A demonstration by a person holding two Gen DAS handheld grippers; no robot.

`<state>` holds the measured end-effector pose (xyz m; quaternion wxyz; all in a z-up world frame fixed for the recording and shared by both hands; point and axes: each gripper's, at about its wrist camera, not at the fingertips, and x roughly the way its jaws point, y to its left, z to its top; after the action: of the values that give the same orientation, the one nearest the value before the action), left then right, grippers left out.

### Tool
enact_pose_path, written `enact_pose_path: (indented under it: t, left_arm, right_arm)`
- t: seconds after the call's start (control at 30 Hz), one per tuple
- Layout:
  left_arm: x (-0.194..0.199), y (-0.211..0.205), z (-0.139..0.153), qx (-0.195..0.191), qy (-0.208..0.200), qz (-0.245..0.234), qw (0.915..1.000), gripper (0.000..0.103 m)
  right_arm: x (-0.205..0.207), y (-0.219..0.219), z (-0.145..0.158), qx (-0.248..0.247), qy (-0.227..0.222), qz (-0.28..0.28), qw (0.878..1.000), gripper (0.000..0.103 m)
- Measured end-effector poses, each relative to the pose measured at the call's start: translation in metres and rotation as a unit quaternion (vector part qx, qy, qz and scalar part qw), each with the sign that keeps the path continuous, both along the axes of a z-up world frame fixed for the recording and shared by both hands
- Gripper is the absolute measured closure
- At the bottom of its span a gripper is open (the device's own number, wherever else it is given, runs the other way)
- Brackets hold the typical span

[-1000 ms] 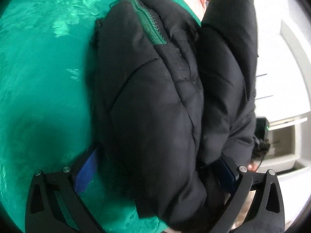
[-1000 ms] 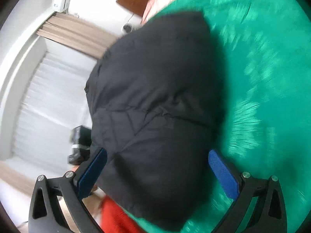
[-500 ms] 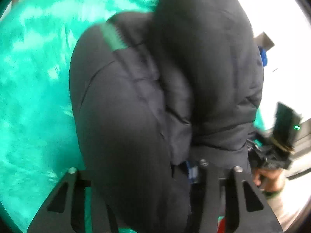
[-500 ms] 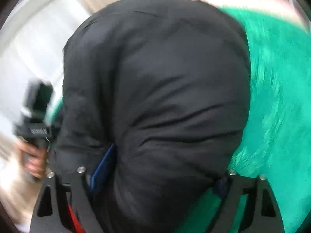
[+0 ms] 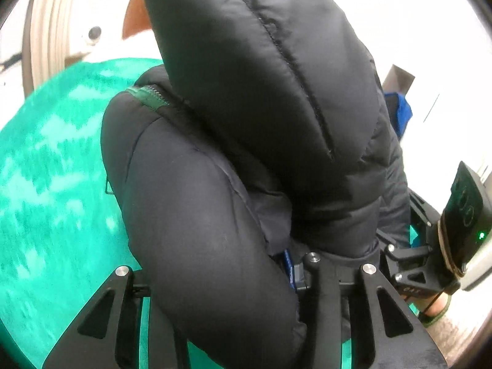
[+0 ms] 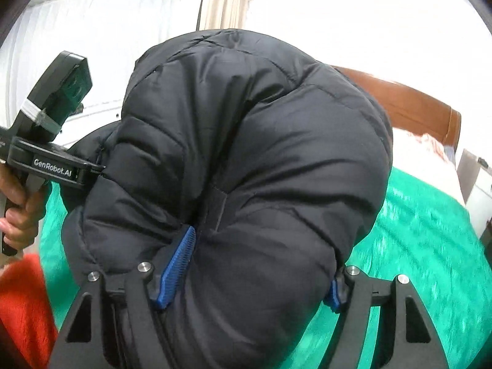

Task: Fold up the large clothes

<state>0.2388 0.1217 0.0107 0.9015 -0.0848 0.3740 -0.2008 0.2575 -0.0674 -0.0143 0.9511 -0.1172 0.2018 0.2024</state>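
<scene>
Puffer jacket (image 5: pixel 246 141) bunched above the bedspread (image 5: pixel 55 184), headboard (image 6: pixel 412 107) behind, curtain (image 6: pixel 224 0) further back

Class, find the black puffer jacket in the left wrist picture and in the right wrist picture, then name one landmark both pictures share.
Left wrist: the black puffer jacket fills the centre from top to bottom, bulging between the left gripper fingers.
Right wrist: it fills the centre, bunched between the right gripper fingers.
Shared landmark: the green bedspread, left of the jacket in the left view, right of it in the right view.
</scene>
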Motion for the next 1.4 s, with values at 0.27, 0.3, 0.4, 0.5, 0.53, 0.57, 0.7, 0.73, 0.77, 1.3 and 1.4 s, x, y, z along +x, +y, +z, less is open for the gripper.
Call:
enact_pose_path:
  t: [0.27, 0.3, 0.4, 0.5, 0.53, 0.57, 0.7, 0.73, 0.77, 1.3, 1.4]
  left_arm:
    - [0.112, 0.007, -0.035, -0.006, 0.069, 0.045, 0.9966, 0.039]
    - [0.111, 0.012, -0.044, -0.006, 0.081, 0.056, 0.9951, 0.038]
    - [0.064, 0.019, -0.04, 0.045, -0.006, 0.093, 0.9946, 0.014]
    - [0.008, 0.01, -0.027, 0.102, -0.091, 0.11, 0.9844, 0.004]
    - [0.005, 0.013, -0.023, 0.122, -0.109, 0.114, 0.9799, 0.002]
    - [-0.003, 0.012, -0.014, 0.145, -0.129, 0.124, 0.9733, 0.001]
    - [-0.066, 0.018, 0.024, 0.177, -0.17, 0.148, 0.9581, 0.0]
    - [-0.076, 0.016, 0.033, 0.176, -0.172, 0.152, 0.9571, 0.0]
    - [-0.084, 0.02, 0.04, 0.174, -0.174, 0.158, 0.9563, 0.0]
    - [-0.188, -0.022, 0.037, 0.164, -0.121, 0.205, 0.9572, 0.0]
    - [-0.2, -0.03, 0.035, 0.158, -0.109, 0.188, 0.9631, 0.0]
  right_arm:
    - [0.134, -0.082, -0.013, 0.108, 0.158, -0.13, 0.973, 0.005]
    - [0.131, -0.094, -0.014, 0.113, 0.156, -0.154, 0.969, 0.005]
    - [0.096, -0.11, -0.007, 0.11, 0.116, -0.166, 0.973, 0.0]
    - [0.045, -0.113, -0.004, 0.047, 0.07, -0.179, 0.98, 0.0]
    - [0.022, -0.107, 0.0, 0.033, 0.048, -0.181, 0.982, 0.0]
    - [0.019, -0.106, 0.003, 0.029, 0.034, -0.183, 0.982, 0.0]
    - [-0.055, -0.116, 0.036, 0.051, -0.073, -0.202, 0.975, 0.0]
    - [-0.074, -0.112, 0.04, 0.064, -0.076, -0.214, 0.972, 0.0]
    - [-0.08, -0.109, 0.04, 0.07, -0.048, -0.219, 0.972, 0.0]
    - [-0.18, -0.075, 0.019, 0.06, -0.01, -0.231, 0.971, 0.0]
    - [-0.196, -0.069, 0.023, 0.046, -0.011, -0.236, 0.971, 0.0]
